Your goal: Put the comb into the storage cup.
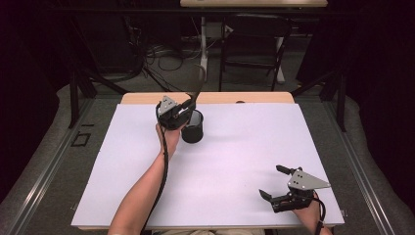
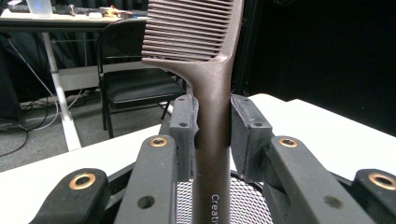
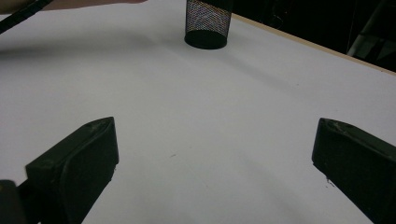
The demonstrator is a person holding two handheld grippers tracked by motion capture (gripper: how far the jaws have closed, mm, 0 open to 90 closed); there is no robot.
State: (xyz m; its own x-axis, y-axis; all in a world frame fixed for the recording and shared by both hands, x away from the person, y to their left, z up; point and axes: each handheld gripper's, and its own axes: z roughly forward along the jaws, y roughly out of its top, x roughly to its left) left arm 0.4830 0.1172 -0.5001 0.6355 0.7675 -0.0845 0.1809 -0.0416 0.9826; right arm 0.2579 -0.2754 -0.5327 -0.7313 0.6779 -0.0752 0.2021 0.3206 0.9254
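A white-topped table [image 1: 220, 166] with a wooden far edge; a black mesh cup [image 1: 192, 127] stands on it near the back.

Only readable text: white letters "Creati" on the handle of the brown comb [image 2: 211, 116], low in the left gripper view, running up the handle and cut off by the frame edge, so the rest of the word can't be told. No other text, labels, numbers or signs legible anywhere; small items on the far table [image 2: 56, 21] too blurred to read
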